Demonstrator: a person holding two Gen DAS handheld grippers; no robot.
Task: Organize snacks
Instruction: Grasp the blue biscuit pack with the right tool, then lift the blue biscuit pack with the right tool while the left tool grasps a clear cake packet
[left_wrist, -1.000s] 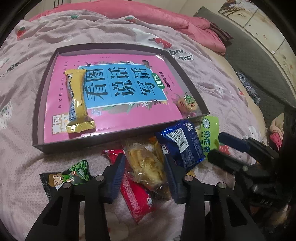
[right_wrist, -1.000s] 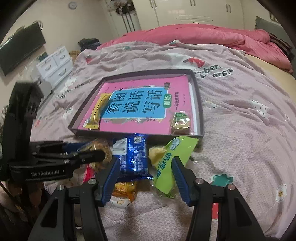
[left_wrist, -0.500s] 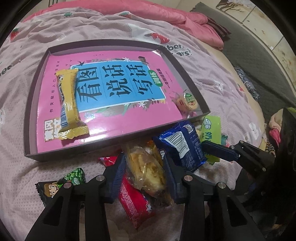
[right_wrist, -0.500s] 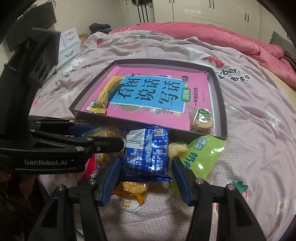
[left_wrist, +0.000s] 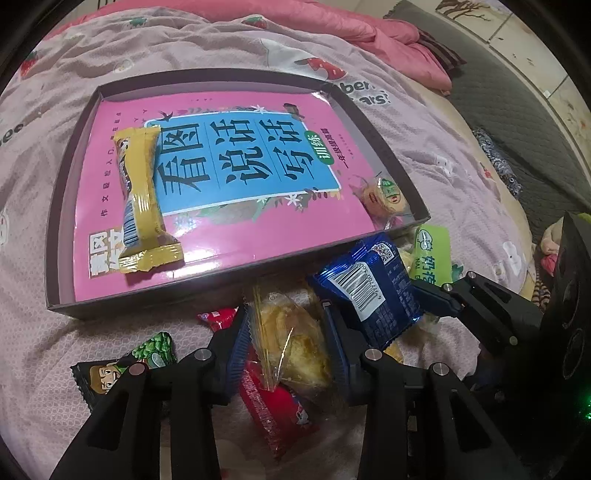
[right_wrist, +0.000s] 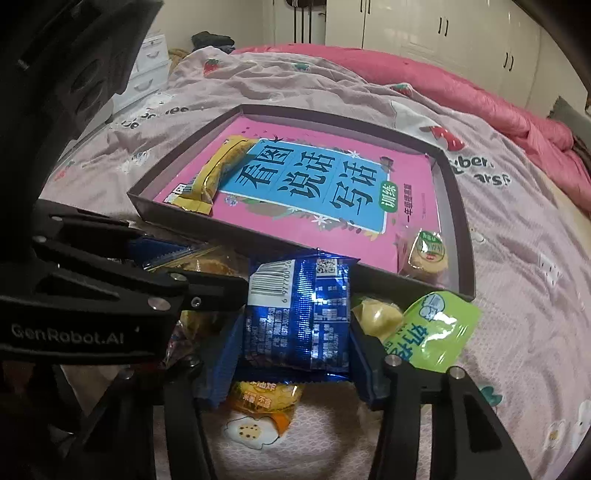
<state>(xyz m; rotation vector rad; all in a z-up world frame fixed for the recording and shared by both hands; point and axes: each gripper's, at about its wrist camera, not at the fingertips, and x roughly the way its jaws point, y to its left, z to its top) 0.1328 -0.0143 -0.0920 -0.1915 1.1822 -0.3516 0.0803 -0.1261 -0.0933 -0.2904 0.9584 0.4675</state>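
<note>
A shallow dark tray (left_wrist: 147, 299) (right_wrist: 258, 236) on the bed holds a pink book (left_wrist: 258, 229), a yellow bar (left_wrist: 138, 199) (right_wrist: 218, 170) and a small wrapped cake (left_wrist: 384, 195) (right_wrist: 424, 251). Loose snacks lie piled in front of it. My left gripper (left_wrist: 284, 312) is closing, and its pads press a clear-wrapped pastry (left_wrist: 291, 339). My right gripper (right_wrist: 295, 325) is closing too, pads against the sides of a blue packet (right_wrist: 299, 317) (left_wrist: 369, 291). The left gripper's fingers (right_wrist: 221, 284) cross just left of that packet.
Around the grippers lie a red packet (left_wrist: 277, 413), a black and green cartoon packet (left_wrist: 122, 362), a light green pouch (right_wrist: 432, 332) (left_wrist: 430, 254), a yellow sweet (right_wrist: 376, 317) and an orange packet (right_wrist: 262, 398). A pink quilt (right_wrist: 443, 85) lies beyond the tray.
My right gripper has moved left and down, from over the blue and green packets to the blue one alone, and its jaws have narrowed. The left gripper has barely moved.
</note>
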